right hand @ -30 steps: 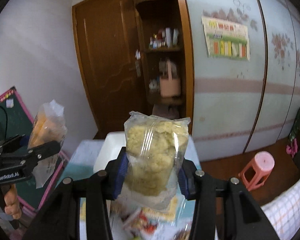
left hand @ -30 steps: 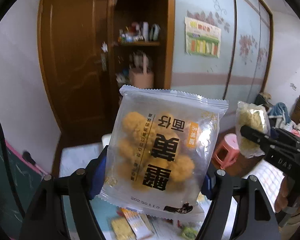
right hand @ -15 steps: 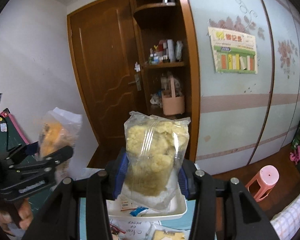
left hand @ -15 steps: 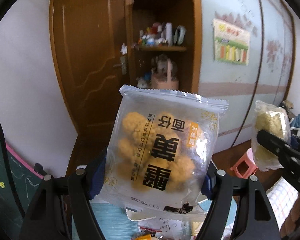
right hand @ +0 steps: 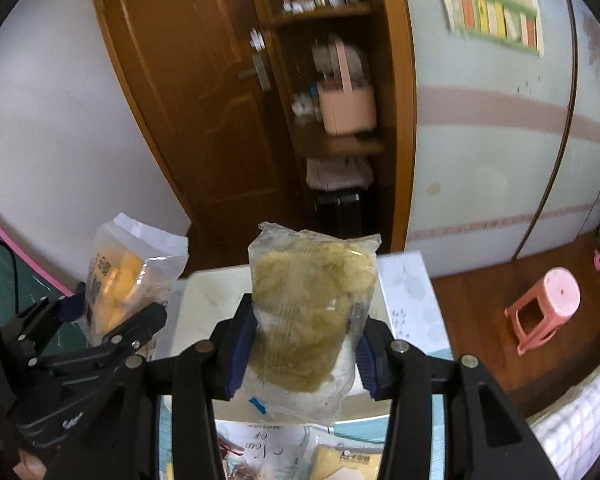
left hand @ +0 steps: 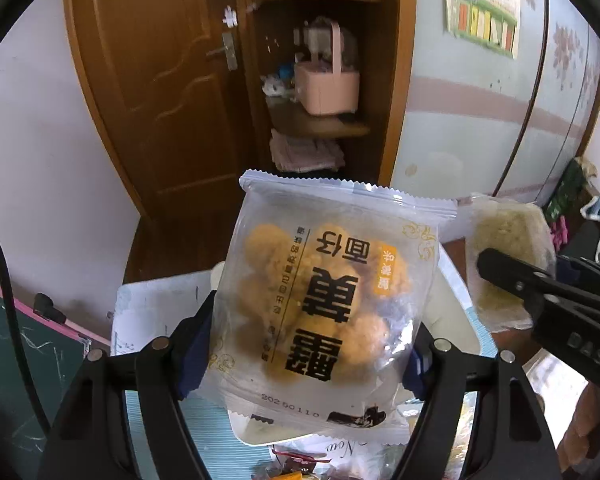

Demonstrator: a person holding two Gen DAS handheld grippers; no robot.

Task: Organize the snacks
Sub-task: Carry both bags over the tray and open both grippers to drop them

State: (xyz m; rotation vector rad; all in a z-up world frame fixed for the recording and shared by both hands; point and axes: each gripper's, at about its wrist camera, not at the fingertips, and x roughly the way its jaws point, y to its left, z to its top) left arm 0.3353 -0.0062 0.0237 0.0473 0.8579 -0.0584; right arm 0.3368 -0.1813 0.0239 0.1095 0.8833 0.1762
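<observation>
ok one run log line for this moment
left gripper: shut on cake pack | right gripper: shut on chip bag | both packs above white tray | stage: carrying

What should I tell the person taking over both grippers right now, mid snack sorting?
Left gripper: shut on the orange snack packet, held upright in the air.
Right gripper: shut on the clear bag of pale yellow crisps, also lifted.
Both packets hang above the white tray at the far end of the table; the part of the tray that shows is bare.
More snack packets lie on the table nearer the grippers.
Done: two packets picked up.
Left: probably set both in the tray, then sort the packets on the table.
</observation>
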